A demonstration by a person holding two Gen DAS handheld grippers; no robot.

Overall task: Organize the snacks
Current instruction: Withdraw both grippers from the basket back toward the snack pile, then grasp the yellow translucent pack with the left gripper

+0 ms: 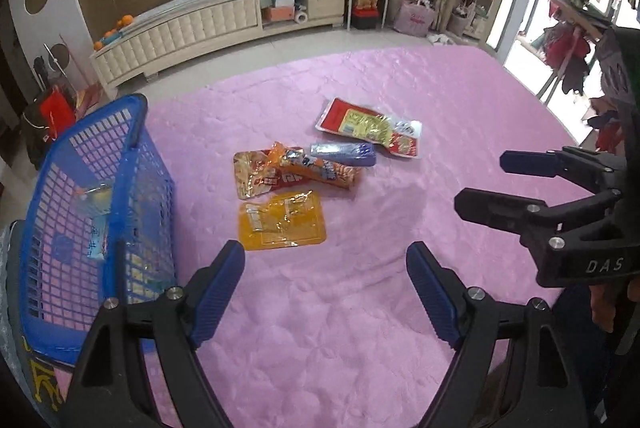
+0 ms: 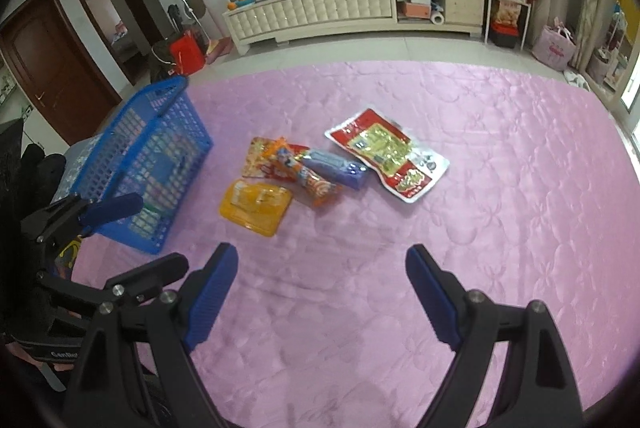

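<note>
**Two open grippers hover over a pile of snacks, basket waiting at the side**

A loose heap of snack packets lies near the middle of a pink quilted cloth [image 2: 500,148]. The left gripper [image 1: 326,292] and the right gripper [image 2: 320,294] both hang above the bare cloth just short of it. Each has its jaws wide apart with nothing between them, a stance that suits reaching for flat, crinkly packets.

Nearest the grippers lies an orange-yellow clear plastic packet [image 1: 282,224], the likeliest first pick. Behind it an orange foil wrapper [image 1: 316,170] lies across a red-and-gold flat packet [image 1: 252,176], with a blue-purple oblong pack [image 1: 344,153] touching its far end. A larger red, gold and white pouch [image 1: 370,128] sits just beyond.

To the left stands a blue plastic lattice basket [image 1: 48,204], upright and close to the pile. A pale blue packet [image 1: 98,224] already lies on its floor, so it is probably the collecting place. Most of the sorting appears still to be done.
</note>
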